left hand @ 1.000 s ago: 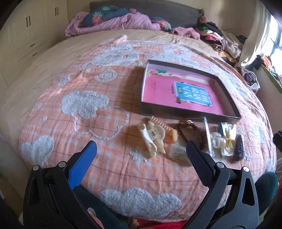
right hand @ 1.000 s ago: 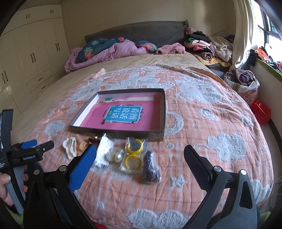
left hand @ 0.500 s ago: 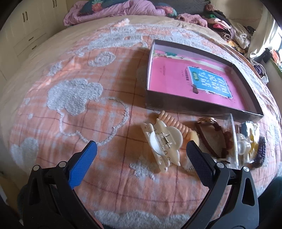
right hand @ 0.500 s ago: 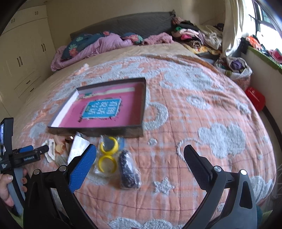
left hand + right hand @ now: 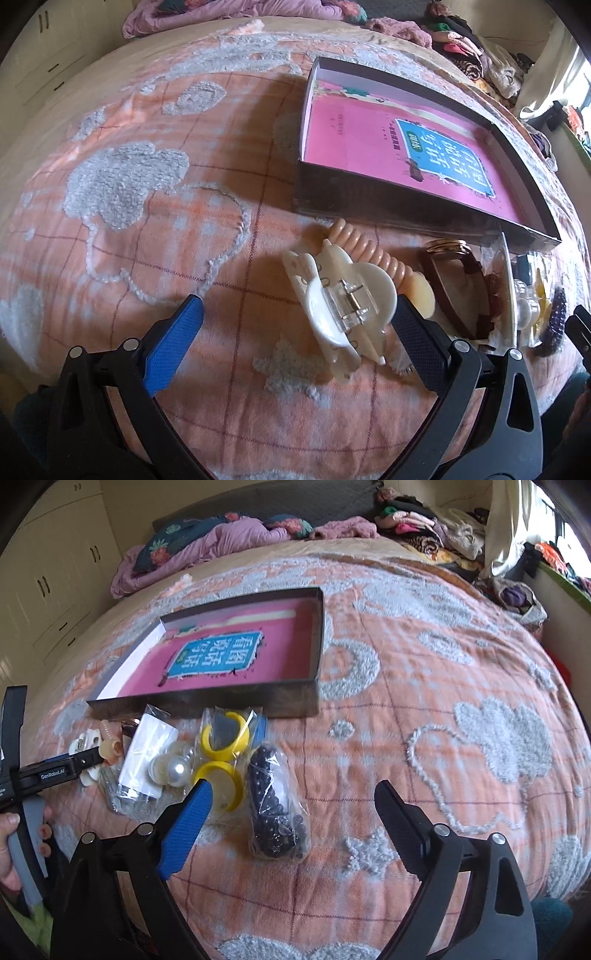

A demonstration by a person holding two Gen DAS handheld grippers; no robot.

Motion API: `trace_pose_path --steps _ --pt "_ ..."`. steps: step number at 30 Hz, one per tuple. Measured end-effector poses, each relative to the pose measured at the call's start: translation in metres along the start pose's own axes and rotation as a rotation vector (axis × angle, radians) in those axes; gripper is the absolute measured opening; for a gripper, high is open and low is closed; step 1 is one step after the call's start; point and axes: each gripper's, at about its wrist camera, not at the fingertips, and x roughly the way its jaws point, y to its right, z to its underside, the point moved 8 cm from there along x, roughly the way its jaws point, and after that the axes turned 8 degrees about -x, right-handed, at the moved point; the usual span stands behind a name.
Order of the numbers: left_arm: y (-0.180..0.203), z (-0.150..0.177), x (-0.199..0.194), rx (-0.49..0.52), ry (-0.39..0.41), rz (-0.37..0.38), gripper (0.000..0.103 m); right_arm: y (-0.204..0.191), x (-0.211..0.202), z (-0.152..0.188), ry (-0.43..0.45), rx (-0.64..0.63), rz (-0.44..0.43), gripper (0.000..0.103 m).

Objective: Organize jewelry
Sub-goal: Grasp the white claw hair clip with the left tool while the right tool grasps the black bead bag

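On the orange bedspread (image 5: 424, 686), jewelry lies just before the open box (image 5: 314, 635): the left gripper (image 5: 295, 325), jaws apart, straddles the cream hair claw (image 5: 343, 314), while the right gripper (image 5: 291, 805), its jaws just narrowing yet unclamped, angles down over the bagged black beads (image 5: 273, 805).

Bedspread (image 5: 155, 236): soft cloth, matt, orange check with rough tufted grey patches.
Box (image 5: 207, 705): cardboard, dull dark walls, smooth pink printed paper inside.
Hair claw (image 5: 340, 314): glossy cream plastic, clear plastic hinge with metal spring.
Spiral hair tie (image 5: 373, 254): smooth shiny peach plastic.
2 yellow rings (image 5: 221, 753): smooth plastic, inside thin crinkly clear bag.
Pearl beads (image 5: 177, 770): glossy.
Black beads (image 5: 273, 805): shiny, in clear film bag.
Gripper fingers (image 5: 184, 823): matt black plastic, 1 textured blue pad.
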Motion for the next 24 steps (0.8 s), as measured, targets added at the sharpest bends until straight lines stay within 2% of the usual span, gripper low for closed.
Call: trace_pose_path --steps 4,7,9,11,13,15,17,24 --pt "0.001 -0.003 0.003 0.006 0.015 -0.007 0.093 0.003 0.012 0.004 -0.033 0.033 -0.036 0.072" --pt "0.002 -0.006 0.005 0.014 0.024 -0.013 0.084 0.002 0.019 0.007 -0.051 0.047 -0.082 0.057" --pt "0.003 -0.007 0.005 0.028 0.031 -0.02 0.075 0.001 0.02 0.007 -0.048 0.052 -0.117 0.041" --pt "0.004 -0.007 0.004 0.039 0.036 -0.014 0.067 0.0 0.019 0.007 -0.039 0.054 -0.132 0.033" --pt "0.006 -0.006 0.002 0.048 0.041 -0.002 0.058 0.002 0.016 0.006 -0.027 0.056 -0.136 0.032" --pt "0.008 -0.007 0.0 0.055 0.048 0.016 0.042 0.004 0.014 0.005 -0.02 0.064 -0.136 0.03" --pt "0.01 -0.007 -0.001 0.061 0.05 0.03 0.032 0.007 0.011 0.004 -0.01 0.072 -0.128 0.029" --pt "0.007 -0.012 -0.015 0.049 0.07 0.064 0.031 0.019 -0.005 -0.007 0.041 0.103 -0.118 0.028"
